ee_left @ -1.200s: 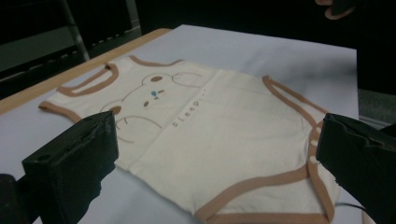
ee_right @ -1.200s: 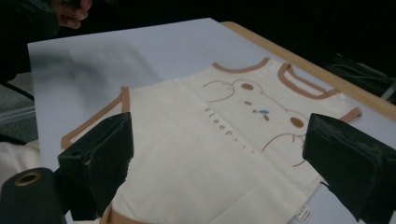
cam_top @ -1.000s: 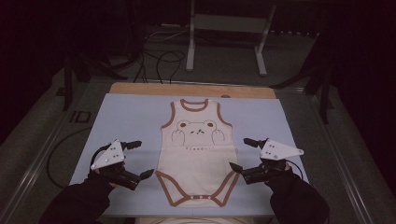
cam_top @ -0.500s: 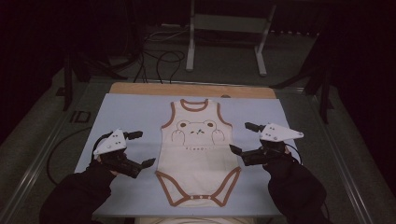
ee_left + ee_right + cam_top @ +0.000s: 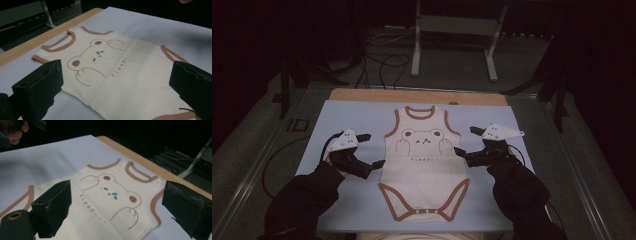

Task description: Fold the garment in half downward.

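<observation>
Two open grippers, left gripper (image 5: 371, 150) and right gripper (image 5: 464, 141), flank the bear-print bodysuit (image 5: 424, 165) as we line up; next, we judge, pinching its side edges.

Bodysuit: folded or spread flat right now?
Spread flat. The bodysuit lies open on the blue mat, bear print up, both armholes and snap hem showing.

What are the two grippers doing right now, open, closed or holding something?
Left gripper: open, holding nothing, beside the bodysuit.
Right gripper: open, holding nothing, at the bodysuit's other side.
</observation>
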{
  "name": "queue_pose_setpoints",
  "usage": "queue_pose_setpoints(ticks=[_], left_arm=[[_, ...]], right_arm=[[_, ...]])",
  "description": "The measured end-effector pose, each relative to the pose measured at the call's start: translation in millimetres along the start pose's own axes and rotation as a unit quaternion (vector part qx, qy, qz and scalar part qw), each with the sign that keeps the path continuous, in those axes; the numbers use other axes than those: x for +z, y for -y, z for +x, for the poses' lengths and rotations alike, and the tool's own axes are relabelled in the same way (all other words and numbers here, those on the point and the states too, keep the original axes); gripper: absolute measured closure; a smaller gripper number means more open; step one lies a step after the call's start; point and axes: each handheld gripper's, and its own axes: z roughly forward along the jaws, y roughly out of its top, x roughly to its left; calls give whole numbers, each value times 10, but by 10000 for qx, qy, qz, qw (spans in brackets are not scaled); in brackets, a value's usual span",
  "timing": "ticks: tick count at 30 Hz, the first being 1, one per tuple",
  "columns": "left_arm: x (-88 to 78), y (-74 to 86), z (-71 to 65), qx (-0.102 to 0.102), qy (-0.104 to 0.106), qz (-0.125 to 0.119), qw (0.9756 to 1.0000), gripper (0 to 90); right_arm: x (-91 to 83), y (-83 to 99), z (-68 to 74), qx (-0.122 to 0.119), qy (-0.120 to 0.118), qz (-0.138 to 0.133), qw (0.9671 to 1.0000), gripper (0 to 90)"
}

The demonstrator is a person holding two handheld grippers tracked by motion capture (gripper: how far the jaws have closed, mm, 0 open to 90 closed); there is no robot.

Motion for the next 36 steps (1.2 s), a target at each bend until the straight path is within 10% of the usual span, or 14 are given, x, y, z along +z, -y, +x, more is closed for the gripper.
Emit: queue_pose_setpoints(ticks=[20, 36], left_arm=[[453, 124, 240, -373, -165, 534, 9977, 0], [767, 284, 344, -713, -316, 1221, 9894, 0]], right_arm=[[371, 386, -299, 385, 129, 530, 9978, 94], [585, 681, -422, 786, 132, 1009, 9917, 93]])
